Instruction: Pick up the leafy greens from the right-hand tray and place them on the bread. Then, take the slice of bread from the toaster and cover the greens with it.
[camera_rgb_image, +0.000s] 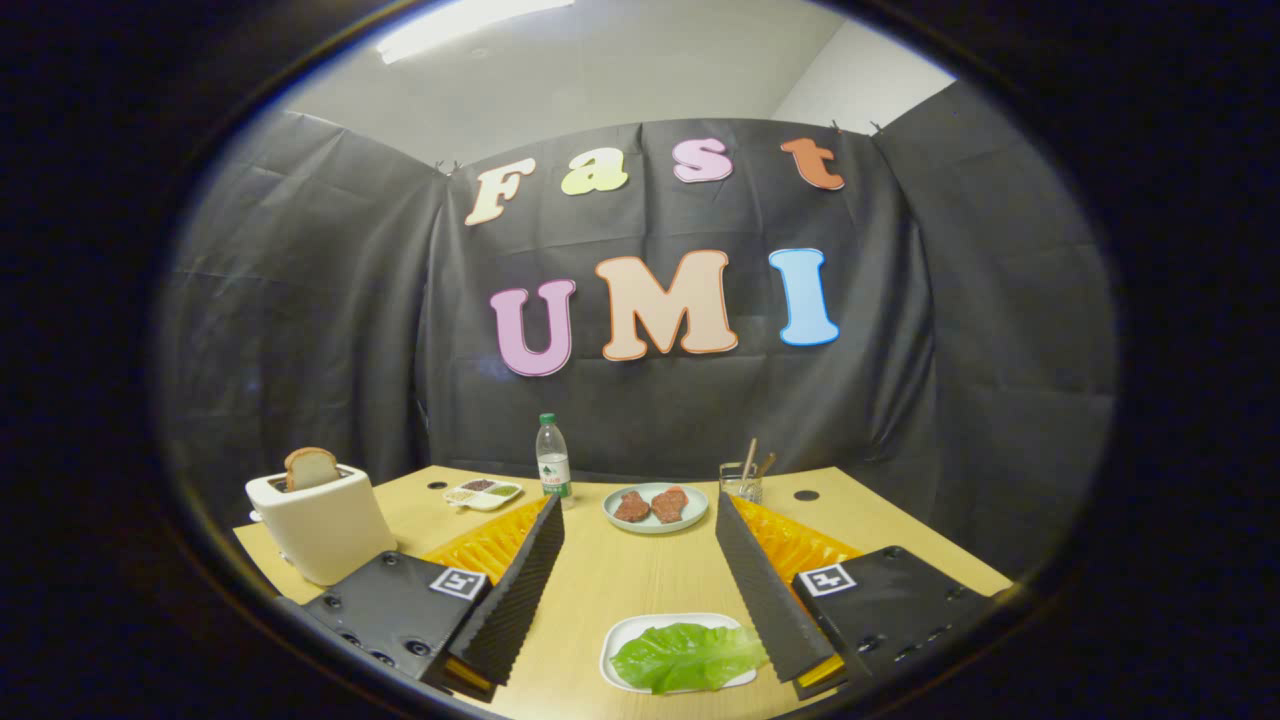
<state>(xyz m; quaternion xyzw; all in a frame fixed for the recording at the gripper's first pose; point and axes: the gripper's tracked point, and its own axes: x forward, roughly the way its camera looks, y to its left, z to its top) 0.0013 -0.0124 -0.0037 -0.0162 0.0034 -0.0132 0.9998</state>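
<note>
A green lettuce leaf (685, 655) lies on a white tray (622, 640) on the wooden table, low between my two fingers and close to the right one. My gripper (637, 505) is open and holds nothing. Just beyond the fingertips sits a pale round plate (690, 520) with two reddish-brown flat pieces (650, 506) on it. Left of my left finger stands a cream toaster (322, 530), and a slice of bread (311, 467) sticks up from its slot.
A water bottle (552, 458) stands behind the plate to its left, beside a small divided dish (483, 492) of condiments. A glass (741, 482) with sticks in it is at the back right. The black cloth wall closes off the table's far edge.
</note>
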